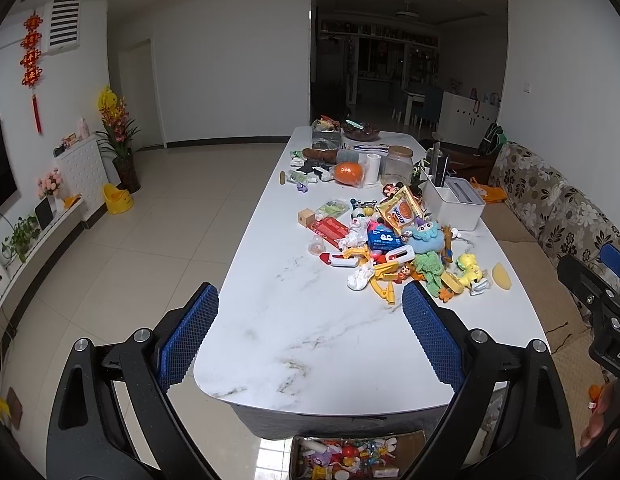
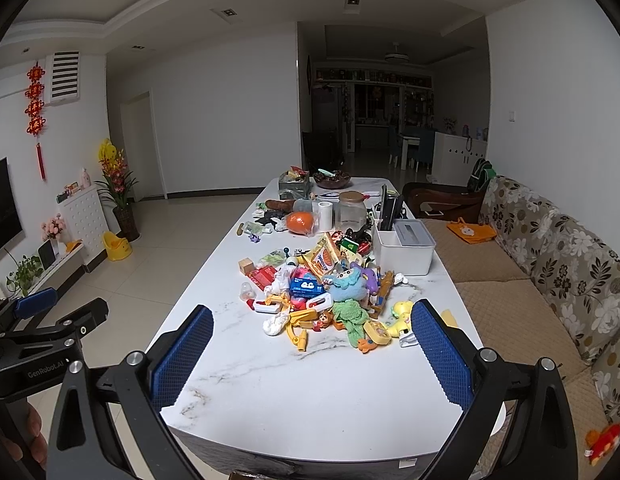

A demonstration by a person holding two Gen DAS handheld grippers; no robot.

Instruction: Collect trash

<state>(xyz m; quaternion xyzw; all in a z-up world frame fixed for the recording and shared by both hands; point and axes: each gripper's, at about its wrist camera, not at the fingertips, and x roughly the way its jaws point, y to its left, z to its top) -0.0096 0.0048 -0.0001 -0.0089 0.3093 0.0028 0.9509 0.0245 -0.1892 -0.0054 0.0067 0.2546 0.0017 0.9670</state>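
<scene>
A heap of toys and litter (image 1: 394, 248) lies mid-table on the white marble table (image 1: 293, 320). In it I see a crumpled white tissue (image 1: 360, 278), an orange snack wrapper (image 1: 402, 210), a blue packet (image 1: 384, 240) and a flat red packet (image 1: 330, 228). My left gripper (image 1: 310, 320) hangs open over the near end of the table, short of the heap, holding nothing. My right gripper (image 2: 312, 352) is open too, just before the heap (image 2: 326, 300), with the tissue (image 2: 275, 326) between and beyond its fingers. Both hold nothing.
A white organiser box (image 2: 406, 246), a jar (image 2: 352, 210), an orange bag (image 2: 299, 222) and bowls crowd the table's far half. A floral sofa (image 2: 550, 264) runs along the right. A cardboard box of toys (image 1: 350, 456) sits on the floor below the table's near edge.
</scene>
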